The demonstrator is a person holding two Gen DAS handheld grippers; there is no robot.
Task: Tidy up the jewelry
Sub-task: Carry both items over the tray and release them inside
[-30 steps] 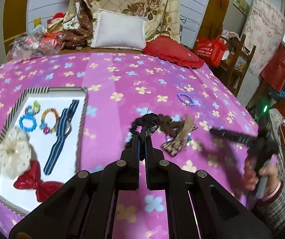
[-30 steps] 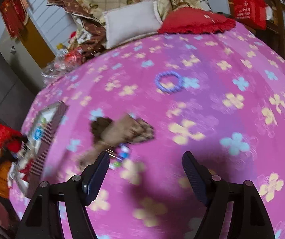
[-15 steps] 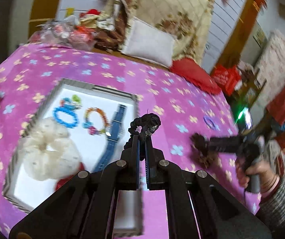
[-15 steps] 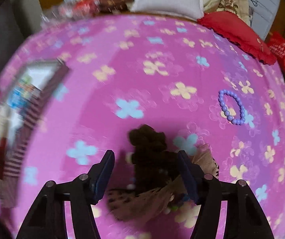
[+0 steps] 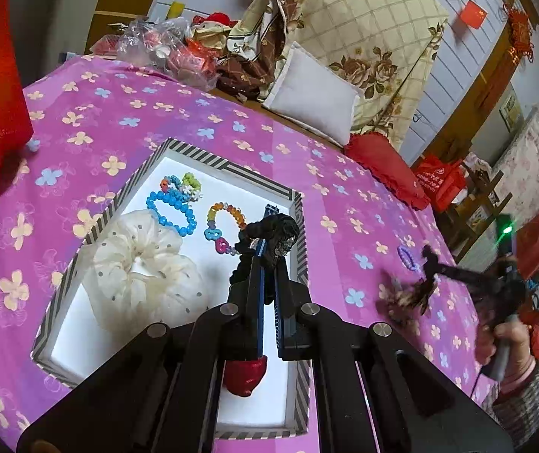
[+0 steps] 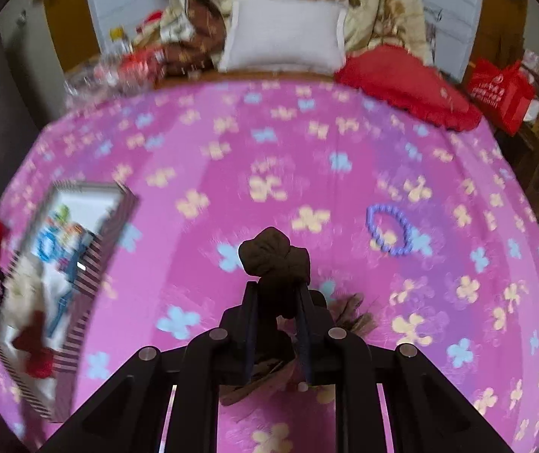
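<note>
You have three beaded bracelets in the striped-rim white tray (image 5: 228,168), one purple beaded bracelet (image 6: 388,228) outside, and three fabric scrunchies: cream (image 5: 145,264), black (image 5: 273,228), brown (image 6: 275,255).

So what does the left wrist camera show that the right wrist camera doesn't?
Only the left wrist view shows the left gripper shut on a black ruffled scrunchie, and the person's hand. Only the right wrist view shows the right gripper shut on a brown fabric scrunchie. Both show the striped-rim white tray and purple bead bracelet.

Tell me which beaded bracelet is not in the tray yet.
The purple bracelet: it lies alone on the pink bedspread, while the blue and multicoloured ones are inside.
</note>
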